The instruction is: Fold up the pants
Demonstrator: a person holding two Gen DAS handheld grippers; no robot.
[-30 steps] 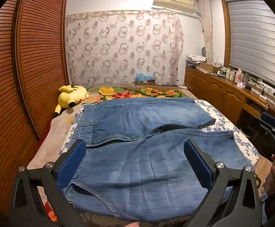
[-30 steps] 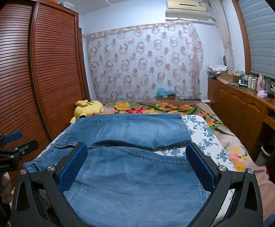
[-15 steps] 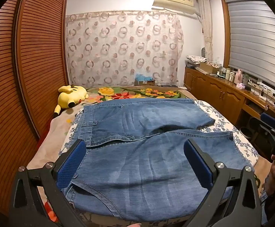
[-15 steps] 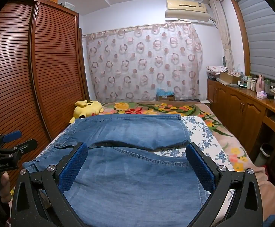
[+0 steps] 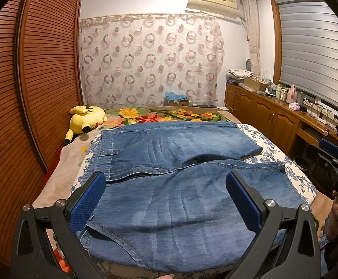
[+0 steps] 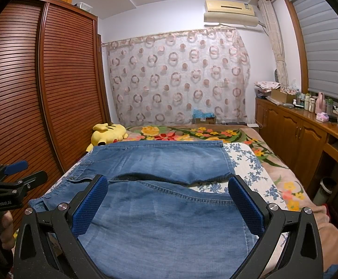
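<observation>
Almost nothing has moved over the last second; the right wrist view has tipped down a touch, so the pants (image 6: 159, 223) fill slightly more of it, while the left wrist view matches the earlier one nearly line for line; both tools hover as before, without committing to a grasp. Left tool (image 5: 165, 200) is released, its blue pads spread wide above the near leg and touching no cloth; right tool (image 6: 169, 204) is likewise spread, empty, poised over the hem end of that same leg. Denim pants lie flat on the bed (image 5: 273, 148), waistband toward the wardrobe (image 5: 29, 93) side, both legs running out toward the cabinet side, the far leg just short of the yellow plush toy (image 5: 85, 121) and the floral blanket. By my judgement the fold has not yet begun; the pause reads as lining up, and the likely next step is pinching the near edge at waist and hem to carry one leg over the other.
</observation>
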